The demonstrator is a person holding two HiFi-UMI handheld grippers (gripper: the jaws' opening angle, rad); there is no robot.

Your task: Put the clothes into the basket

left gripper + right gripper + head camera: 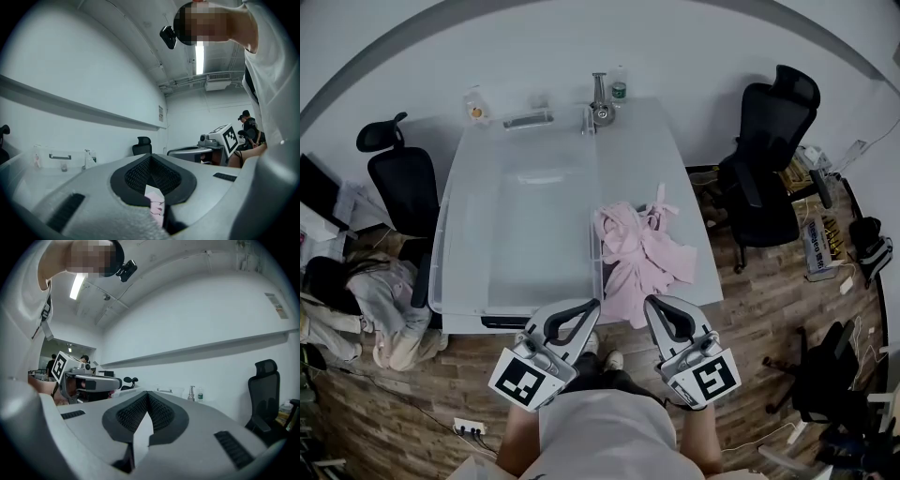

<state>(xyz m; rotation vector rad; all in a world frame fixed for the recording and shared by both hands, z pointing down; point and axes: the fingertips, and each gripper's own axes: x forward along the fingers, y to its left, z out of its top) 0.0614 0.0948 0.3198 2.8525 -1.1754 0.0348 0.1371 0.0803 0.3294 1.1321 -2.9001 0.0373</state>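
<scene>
A heap of pink clothes [642,248] lies on the white table [675,169], just right of the large clear plastic basket [450,234]. The basket looks empty. Both grippers hover side by side at the table's near edge, short of the clothes. My left gripper [592,305] is shut with nothing in it; in the left gripper view its tips [151,157] meet, and a bit of pink cloth [155,206] shows through the gap below them. My right gripper [649,302] is likewise shut and empty, its tips [148,393] touching.
Black office chairs stand at the left [403,183] and right [764,178] of the table. A person [356,291] sits low at the left. A metal bottle [600,98] and small items stand at the table's far edge. Wooden floor lies around.
</scene>
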